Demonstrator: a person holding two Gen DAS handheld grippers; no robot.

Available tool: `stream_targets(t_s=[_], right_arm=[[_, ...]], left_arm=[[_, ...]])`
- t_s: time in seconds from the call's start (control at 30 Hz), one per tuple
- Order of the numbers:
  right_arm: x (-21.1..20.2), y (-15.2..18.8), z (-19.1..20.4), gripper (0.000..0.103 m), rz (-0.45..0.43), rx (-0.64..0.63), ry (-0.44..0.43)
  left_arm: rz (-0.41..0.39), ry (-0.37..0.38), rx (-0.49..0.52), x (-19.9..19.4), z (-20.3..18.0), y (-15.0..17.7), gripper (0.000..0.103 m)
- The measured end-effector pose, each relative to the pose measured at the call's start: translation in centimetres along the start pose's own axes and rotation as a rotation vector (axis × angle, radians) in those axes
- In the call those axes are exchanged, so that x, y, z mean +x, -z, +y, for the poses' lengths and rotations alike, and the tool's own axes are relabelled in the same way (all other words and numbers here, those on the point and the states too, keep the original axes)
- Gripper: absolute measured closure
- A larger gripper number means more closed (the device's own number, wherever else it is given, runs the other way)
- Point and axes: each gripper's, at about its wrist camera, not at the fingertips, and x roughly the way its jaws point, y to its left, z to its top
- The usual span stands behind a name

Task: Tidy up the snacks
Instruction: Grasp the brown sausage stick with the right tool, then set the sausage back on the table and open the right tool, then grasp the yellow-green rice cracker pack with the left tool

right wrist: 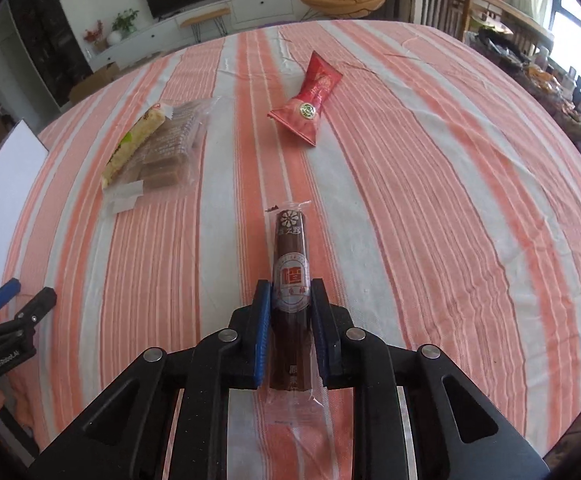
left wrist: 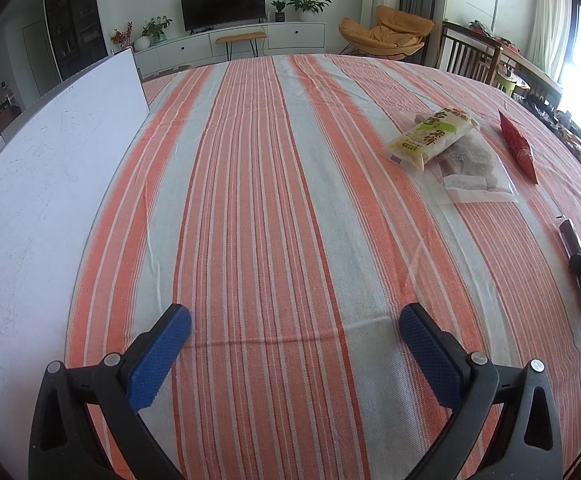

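Clamped lengthwise in the right gripper [right wrist: 289, 300] jaws: a brown wrapped snack bar [right wrist: 291, 280], likely bound for the rice-cracker pack [right wrist: 136, 142] ahead-left and red pouch [right wrist: 312, 98] beyond on the striped worktop [right wrist: 430, 200]. Left gripper [left wrist: 295, 326] jaws apart, empty.

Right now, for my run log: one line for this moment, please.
right gripper: shut on brown snack bar | left gripper: open, empty | rice cracker pack on clear packet | red packet apart
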Motion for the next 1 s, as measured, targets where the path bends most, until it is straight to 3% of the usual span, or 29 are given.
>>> stream_targets(t_s=[0.03,0.1,0.13,0.2,0.3,0.43,0.57,0.63,0.67,0.7,0.73,0.77,0.87,1.0], right_arm=[[-0.1,0.4,0.2,0.075,-0.029,-0.017,0.007],[-0.3,1.2,0.7,0.045,-0.087,-0.036,-0.017],[-0.2,1.5,1.1,0.039,-0.098,-0.044,-0.011],[-0.2,1.4,1.3,0.036,-0.095,-0.057,0.016],[-0.1,1.1,0.5,0.036,-0.105,-0.012,-0.015],[0.2,1.0,0.1,0.034,-0.109,0.009,-0.035],[0.2,1.0,0.4,0.032,-0.104,-0.005,-0.023],[0.3,1.1,0.5,0.032,-0.103,-0.009,-0.019],[0.3,1.1,0.5,0.032,-0.102,-0.011,-0.016],[0.3,1.1,0.6,0.031,-0.101,-0.013,-0.014],[0.3,1.1,0.6,0.031,-0.100,-0.016,-0.013],[0.4,1.1,0.7,0.030,-0.099,-0.019,-0.011],[0.4,1.2,0.9,0.029,-0.096,-0.028,-0.004],[0.4,1.2,0.9,0.029,-0.095,-0.030,-0.001]], left_arm=[[0.000,0.001,0.000,0.0,0.0,0.0,0.000],[0.000,0.004,-0.001,0.0,0.1,-0.1,0.000],[0.000,0.009,0.002,0.0,0.0,-0.1,0.000],[0.026,0.037,0.024,0.2,-0.3,-0.7,0.000],[0.054,0.157,0.006,0.4,-1.3,-3.3,0.000],[-0.014,0.262,0.026,0.8,-4.0,-8.8,0.000],[0.070,0.283,0.130,5.2,-7.2,-13.1,0.001],[0.096,0.290,0.165,6.9,-8.4,-13.7,0.012],[0.109,0.319,0.174,7.4,-8.6,-13.8,0.027],[0.103,0.393,0.152,7.4,-8.4,-14.1,0.050],[0.100,0.442,0.125,7.2,-8.2,-14.1,0.063],[0.102,0.439,0.108,6.9,-8.0,-14.1,0.075],[0.061,0.375,0.086,4.8,-7.0,-12.9,0.075],[0.086,0.284,0.012,1.2,-4.3,-9.1,0.075]])
